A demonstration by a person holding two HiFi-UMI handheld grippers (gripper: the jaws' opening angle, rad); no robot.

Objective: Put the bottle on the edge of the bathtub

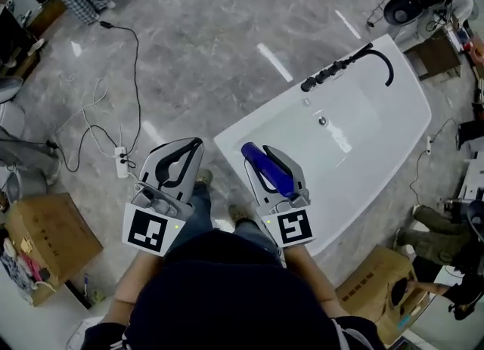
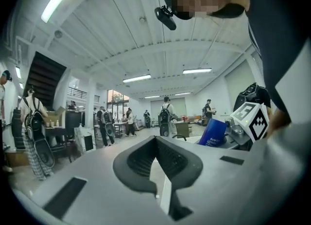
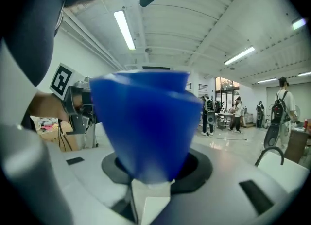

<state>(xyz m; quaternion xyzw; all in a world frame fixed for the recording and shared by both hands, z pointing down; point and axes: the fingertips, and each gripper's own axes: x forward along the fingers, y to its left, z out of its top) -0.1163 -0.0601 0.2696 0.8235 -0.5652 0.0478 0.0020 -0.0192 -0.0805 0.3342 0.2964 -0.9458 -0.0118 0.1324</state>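
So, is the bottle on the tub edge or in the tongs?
In the tongs: the right tongs clamp the blue bottle; it isn't on the bathtub rim.

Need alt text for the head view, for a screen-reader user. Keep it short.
Seen from above, the right gripper holds a blue bottle in its jaws over the near end of a white bathtub. The left gripper, jaws shut and empty, hangs beside it over the grey floor. A black faucet sits on the tub's far rim.

Bottle in the right tool above the bathtub corner; left tool to its left
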